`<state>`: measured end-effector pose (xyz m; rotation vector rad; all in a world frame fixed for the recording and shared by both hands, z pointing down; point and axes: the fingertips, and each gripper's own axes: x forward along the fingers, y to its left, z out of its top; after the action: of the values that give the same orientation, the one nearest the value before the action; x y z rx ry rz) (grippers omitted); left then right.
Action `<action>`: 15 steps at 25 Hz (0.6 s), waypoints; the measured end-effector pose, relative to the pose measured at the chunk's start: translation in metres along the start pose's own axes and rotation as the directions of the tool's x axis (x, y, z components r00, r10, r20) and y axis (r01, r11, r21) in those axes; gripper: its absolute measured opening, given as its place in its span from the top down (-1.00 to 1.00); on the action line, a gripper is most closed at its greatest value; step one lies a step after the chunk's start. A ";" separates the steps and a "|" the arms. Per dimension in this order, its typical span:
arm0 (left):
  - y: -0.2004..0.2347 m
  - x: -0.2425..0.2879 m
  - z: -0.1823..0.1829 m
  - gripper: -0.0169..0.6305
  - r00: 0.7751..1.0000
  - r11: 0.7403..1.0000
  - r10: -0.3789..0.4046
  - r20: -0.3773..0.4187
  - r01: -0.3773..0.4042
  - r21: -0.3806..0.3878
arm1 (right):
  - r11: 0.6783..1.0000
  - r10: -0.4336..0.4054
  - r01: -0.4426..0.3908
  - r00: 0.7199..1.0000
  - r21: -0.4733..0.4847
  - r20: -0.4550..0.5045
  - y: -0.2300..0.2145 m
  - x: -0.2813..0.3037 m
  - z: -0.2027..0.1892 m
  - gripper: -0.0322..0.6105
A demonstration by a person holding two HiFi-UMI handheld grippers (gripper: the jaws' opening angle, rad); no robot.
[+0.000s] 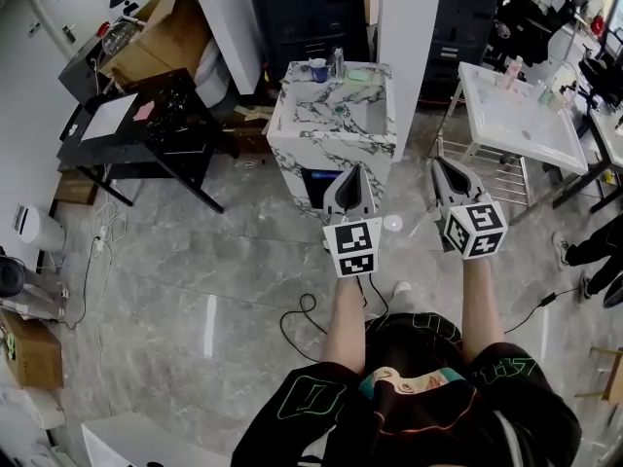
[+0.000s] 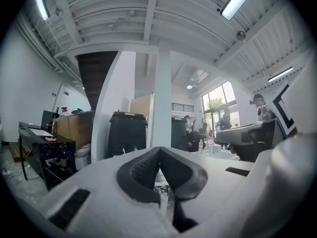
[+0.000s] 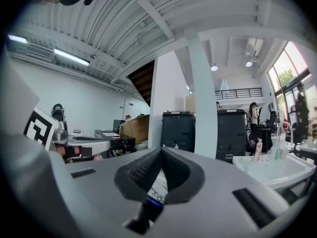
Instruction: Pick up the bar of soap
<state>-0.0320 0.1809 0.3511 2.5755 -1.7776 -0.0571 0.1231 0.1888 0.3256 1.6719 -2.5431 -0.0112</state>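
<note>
Well short of the marble vanity (image 1: 292, 154), nothing's been grabbed yet, so I'd call this the approach step. The left gripper (image 1: 354, 169) and right gripper (image 1: 436, 161) are both held level, jaws pressed together with nothing in them. The bar of soap (image 1: 359, 75) looks to be the pale green thing at the vanity's back right corner, though it's too small to be sure. Next move: walk up, spread one set of jaws and come in around it. Count: two grippers, one vanity, one blue cup (image 1: 318, 69), one likely soap.
</note>
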 end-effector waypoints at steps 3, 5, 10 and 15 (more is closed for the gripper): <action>0.006 0.001 0.004 0.92 1.000 1.000 0.002 0.006 -0.003 0.005 | 1.000 0.000 0.000 1.000 0.000 0.008 0.001 0.005 0.007 0.88; 0.010 0.003 0.007 0.92 1.000 1.000 0.009 0.011 -0.010 0.027 | 1.000 0.009 -0.009 1.000 -0.006 0.018 0.005 0.011 0.011 0.88; 0.022 0.008 0.016 0.92 0.999 0.997 0.031 0.037 -0.033 0.065 | 0.999 0.034 -0.033 0.998 -0.029 0.045 0.007 0.027 0.022 0.88; 0.036 0.021 0.023 0.92 0.998 0.991 0.057 0.042 -0.061 0.119 | 0.999 0.033 -0.032 0.997 -0.011 0.063 -0.003 0.045 0.027 0.88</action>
<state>-0.0593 0.1481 0.3285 2.6168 -1.9268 0.0011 0.1060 0.1453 0.3016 1.6523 -2.6108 -0.0761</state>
